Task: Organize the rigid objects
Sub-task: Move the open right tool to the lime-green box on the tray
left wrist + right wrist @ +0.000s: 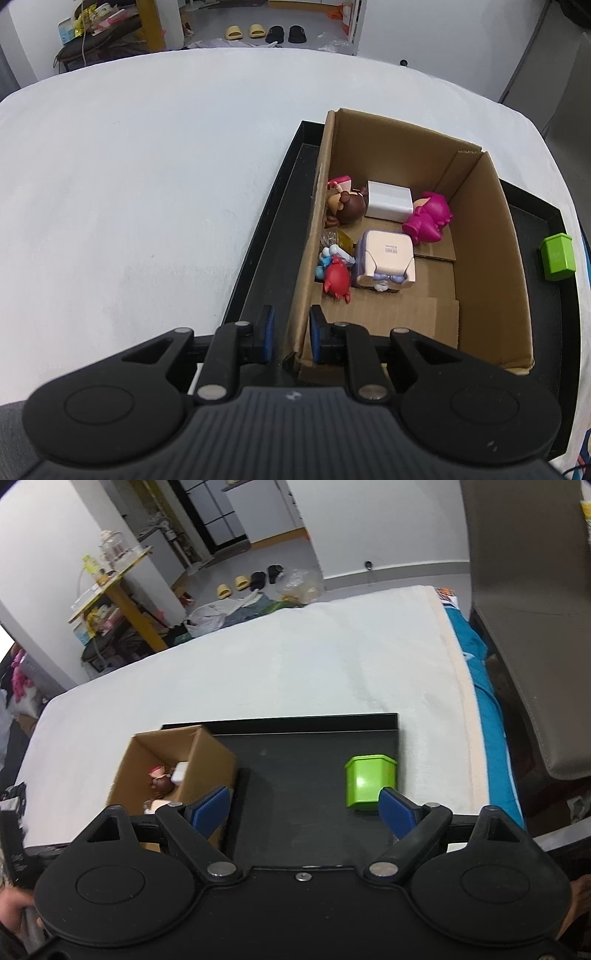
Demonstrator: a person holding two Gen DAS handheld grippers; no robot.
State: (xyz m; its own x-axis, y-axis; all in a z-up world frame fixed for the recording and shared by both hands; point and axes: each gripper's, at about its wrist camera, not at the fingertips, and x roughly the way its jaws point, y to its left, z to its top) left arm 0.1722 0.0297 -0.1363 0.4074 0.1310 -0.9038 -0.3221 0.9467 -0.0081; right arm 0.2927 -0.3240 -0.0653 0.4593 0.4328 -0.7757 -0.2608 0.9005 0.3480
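A green bin [370, 785] stands upright, rim up, near the black tray's [295, 812] right edge, well apart from the cardboard box [491, 236] of figurines. The right gripper [304, 810] hangs spread wide before it. The left gripper [291, 334] pinches the box's near wall.

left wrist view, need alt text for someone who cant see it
The left gripper straddles the near-left wall of an open cardboard box, one finger on each side. The box sits in a black tray on a white cloth and holds small toy figures, including a red one and a pink one. A green container stands outside the box.
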